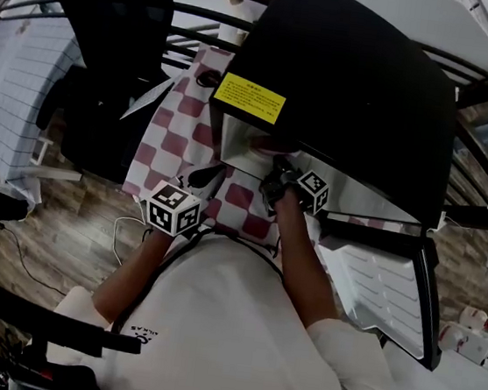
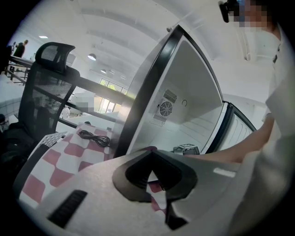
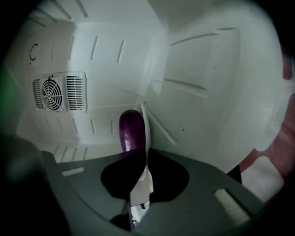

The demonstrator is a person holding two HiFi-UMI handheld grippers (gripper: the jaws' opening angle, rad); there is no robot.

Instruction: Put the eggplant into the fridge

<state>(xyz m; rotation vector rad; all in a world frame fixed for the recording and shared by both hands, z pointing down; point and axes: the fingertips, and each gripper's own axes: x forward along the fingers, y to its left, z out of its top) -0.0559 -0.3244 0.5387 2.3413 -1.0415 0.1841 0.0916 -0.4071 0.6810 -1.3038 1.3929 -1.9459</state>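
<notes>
Eggplant (image 3: 131, 131) inside fridge (image 3: 207, 69), projecting straight ahead of right gripper (image 3: 140, 154), long axis in line with the jaws, just left of their seam. Jaws nearly together, seemingly pinching its near end; contact itself hidden behind the tips. Left gripper (image 2: 150, 154) closed, empty, farther off, outside over checkered cloth (image 2: 69, 152). Fridge floor under eggplant cut off.

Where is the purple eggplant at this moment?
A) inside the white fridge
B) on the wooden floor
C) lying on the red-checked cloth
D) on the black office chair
A: the right gripper view shows the eggplant sticking out from the right gripper, with the fridge walls and its fan vent around and behind it.
</notes>
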